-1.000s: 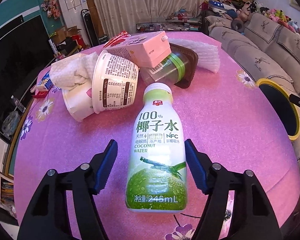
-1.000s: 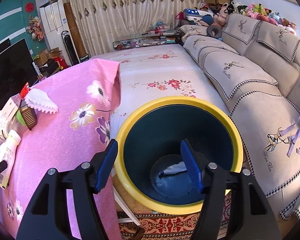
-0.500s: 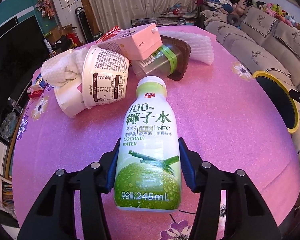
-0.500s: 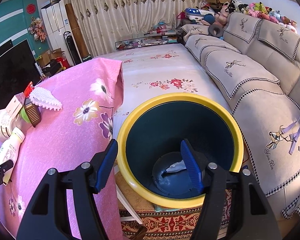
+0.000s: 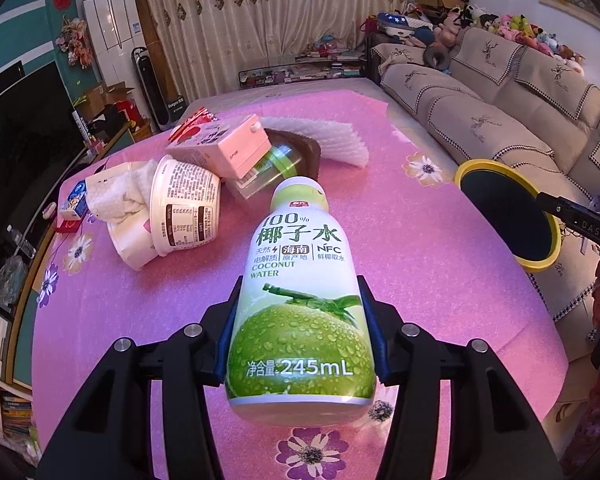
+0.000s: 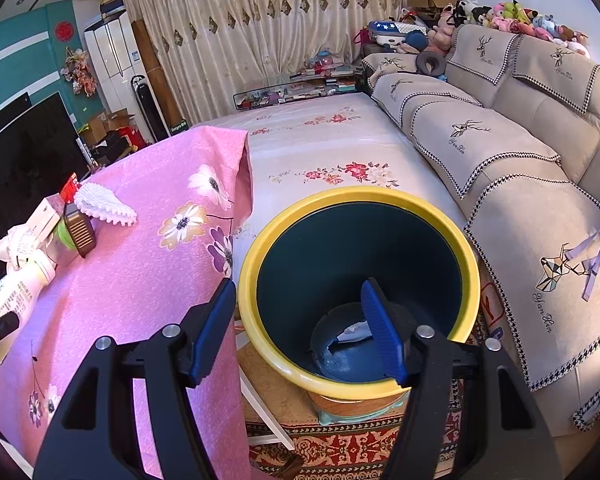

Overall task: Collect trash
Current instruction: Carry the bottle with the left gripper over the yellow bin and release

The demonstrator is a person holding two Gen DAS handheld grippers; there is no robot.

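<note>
Far left on pink table [image 5: 440,280]: tissue-stuffed cups [image 5: 168,208], pink carton [image 5: 224,146], foam net [image 5: 324,140], all light, crushable. Centre: left gripper [image 5: 300,336] just closed, clamped on coconut water bottle [image 5: 300,300], lifted clear of table; smooth, rigid plastic, slippery label, best held mid-body. Right: yellow-rimmed bin [image 6: 466,248] beside table; right gripper [image 6: 300,328] spread, empty, over bin. Cluttered living room, sofa [image 6: 540,168].
</note>
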